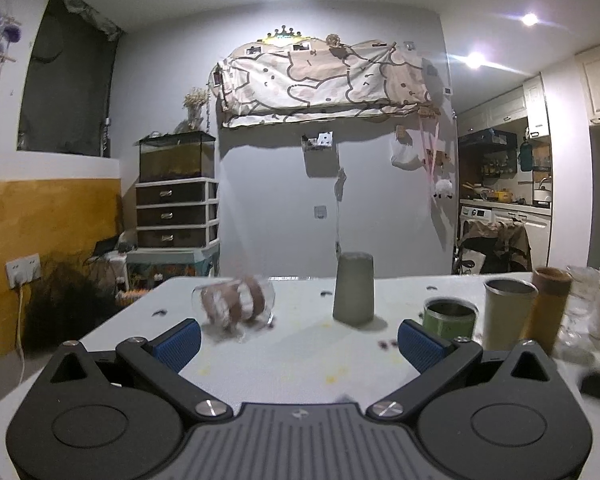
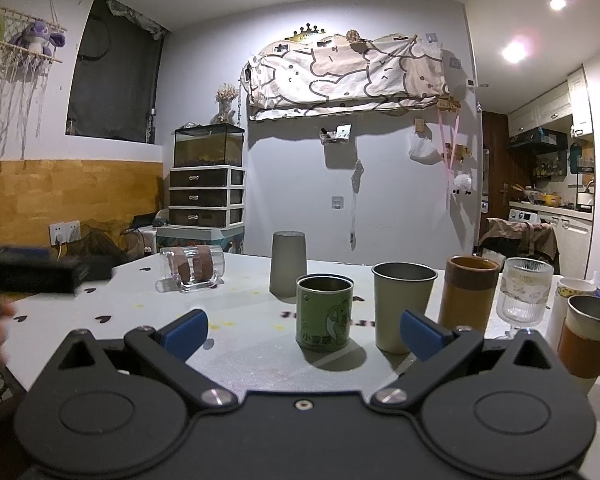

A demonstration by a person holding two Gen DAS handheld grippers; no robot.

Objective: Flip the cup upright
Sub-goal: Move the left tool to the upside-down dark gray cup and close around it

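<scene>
A clear glass cup with brown bands [image 1: 234, 304] lies on its side on the white table [image 1: 292, 364], left of centre; it also shows in the right wrist view [image 2: 191, 269]. A grey cup [image 1: 354, 288] stands upside down near the table's far edge, also in the right wrist view [image 2: 288, 262]. My left gripper [image 1: 298, 340] is open and empty, a short way in front of both. My right gripper [image 2: 304, 330] is open and empty, with a green tin [image 2: 324, 312] standing between its fingers' line of sight.
Upright on the right: a beige metal cup [image 2: 402, 306], a brown tumbler [image 2: 468, 294], a ribbed glass goblet [image 2: 524, 292], a white mug [image 2: 572, 292] and an orange-sleeved cup [image 2: 590, 336]. The left gripper's dark body [image 2: 32, 274] shows blurred at the left table edge.
</scene>
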